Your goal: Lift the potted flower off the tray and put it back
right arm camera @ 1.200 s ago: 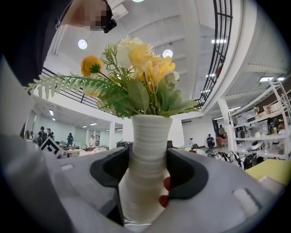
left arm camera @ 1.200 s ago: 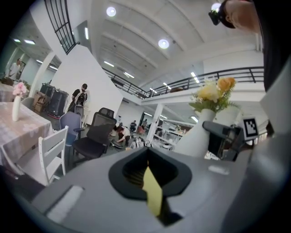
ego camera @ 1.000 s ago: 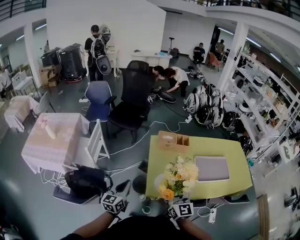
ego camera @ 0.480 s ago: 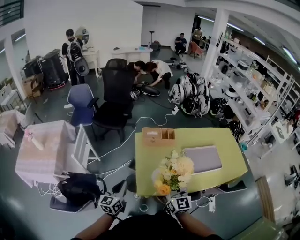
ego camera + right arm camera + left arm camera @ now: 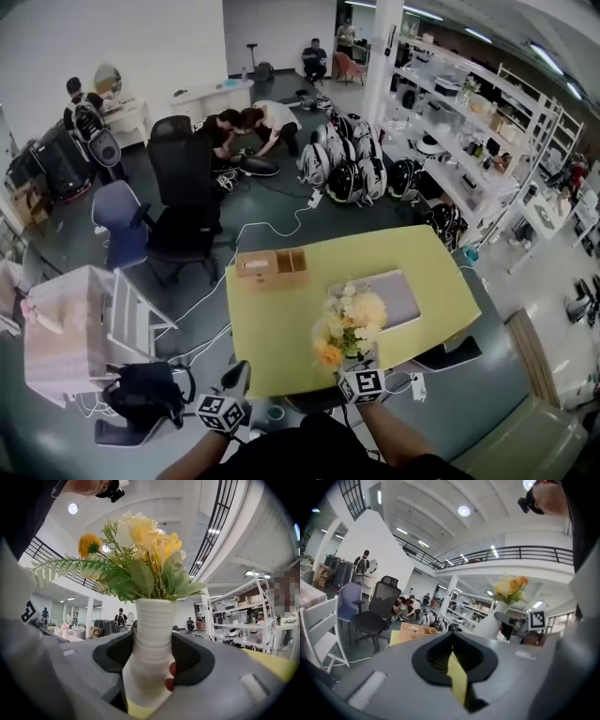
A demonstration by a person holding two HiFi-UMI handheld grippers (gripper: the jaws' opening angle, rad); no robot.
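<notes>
The flower point(image 5: 349, 323) is being gripped upright by its neck in the right claw point(image 5: 362, 364), apparently clear of the tray point(image 5: 405, 298) just ahead, so a slow, vertical lowering is being advised; the left claw point(image 5: 232, 382) is being held shut, empty.

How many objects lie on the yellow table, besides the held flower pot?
2: a wooden box at the far left, a grey tray behind the flowers, which may hide more.
</notes>
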